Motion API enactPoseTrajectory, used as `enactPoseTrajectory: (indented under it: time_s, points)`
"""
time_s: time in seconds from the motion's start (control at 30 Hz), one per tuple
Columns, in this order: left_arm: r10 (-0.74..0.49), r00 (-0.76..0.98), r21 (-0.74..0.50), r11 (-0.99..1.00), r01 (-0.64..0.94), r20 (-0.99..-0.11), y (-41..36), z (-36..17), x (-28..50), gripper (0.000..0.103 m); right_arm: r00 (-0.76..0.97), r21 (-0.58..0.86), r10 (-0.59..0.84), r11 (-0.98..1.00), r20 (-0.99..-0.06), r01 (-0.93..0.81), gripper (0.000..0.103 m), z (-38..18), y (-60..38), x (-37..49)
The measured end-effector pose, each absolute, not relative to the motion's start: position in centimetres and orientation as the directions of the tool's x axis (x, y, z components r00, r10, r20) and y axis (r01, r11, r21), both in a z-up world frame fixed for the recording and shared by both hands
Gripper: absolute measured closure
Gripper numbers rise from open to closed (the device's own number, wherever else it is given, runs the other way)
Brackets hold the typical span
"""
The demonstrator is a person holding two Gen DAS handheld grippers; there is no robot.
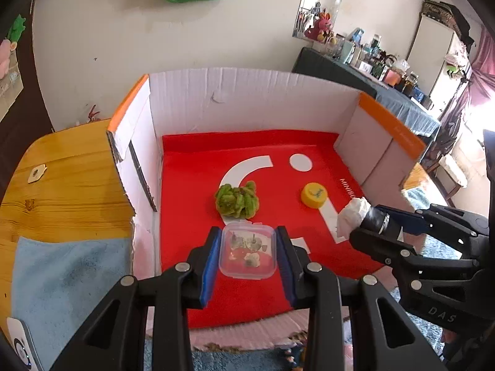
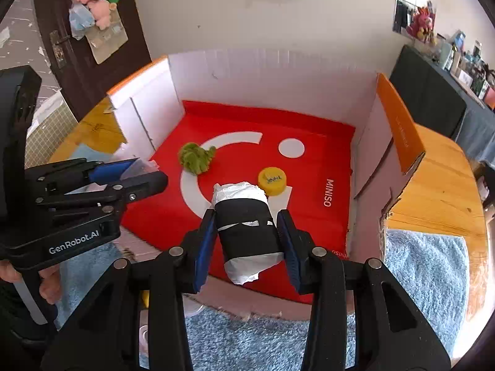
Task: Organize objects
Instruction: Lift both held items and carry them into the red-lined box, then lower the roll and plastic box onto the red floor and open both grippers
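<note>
The left gripper (image 1: 247, 255) was clamped on a small clear plastic box (image 1: 247, 252), its blue pads pressed against the box's two sides; some small metal bits lay inside it, too small to tell apart. The right gripper (image 2: 247, 232) was clamped on a white bundle wrapped in black tape (image 2: 247, 228), with crumpled white ends sticking out past the tape in front of and behind the pads.

Both grippers pointed down into an open cardboard box (image 1: 216, 99) with white walls and orange edges, lined with a red sheet (image 1: 191, 191) that bore white shapes. Just beyond the left gripper, on the red sheet, lay a fuzzy green clump (image 1: 236, 199). A yellow cap (image 2: 272, 181) sat just beyond the right gripper, close behind the far end of the bundle, and ahead and to the right of the left gripper. Seen from the left wrist, the right gripper reached in from the right, well apart from the clear box.

The cardboard box stood on a wooden worktop (image 1: 71, 179), with a blue towel (image 2: 427, 272) spread below and beside the grippers.
</note>
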State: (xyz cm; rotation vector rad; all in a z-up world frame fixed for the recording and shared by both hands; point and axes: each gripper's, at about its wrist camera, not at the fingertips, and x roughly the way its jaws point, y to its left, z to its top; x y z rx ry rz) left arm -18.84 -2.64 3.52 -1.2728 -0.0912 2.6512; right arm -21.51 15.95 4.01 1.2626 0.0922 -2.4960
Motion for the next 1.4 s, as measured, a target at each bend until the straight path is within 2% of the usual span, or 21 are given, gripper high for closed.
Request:
enactPoseTrajectory:
  time_s: [0.53,0.8,1.4]
  points:
    - [0.204,-0.518,-0.143,-0.977,-0.156,-0.831,-2.3,0.3,-22.0,0.067,-0.466,0.103,-0.246,-0.945,-0.85,0.312,0.065,1.7,16.2,-24.0]
    - [0.172,-0.531,-0.111,-0.983,-0.146,-0.83,-2.2,0.0,-22.9,0.067,-0.461,0.102,-0.235,-0.95,-0.856,0.295,0.065,1.1,16.1,-25.0]
    - [0.181,-0.549,-0.129,-0.983,-0.132,-0.816,-2.6,-0.1,-23.9,0.066,-0.514,0.109,-0.229,-0.961,-0.827,0.253,0.065,1.1,16.7,-26.1]
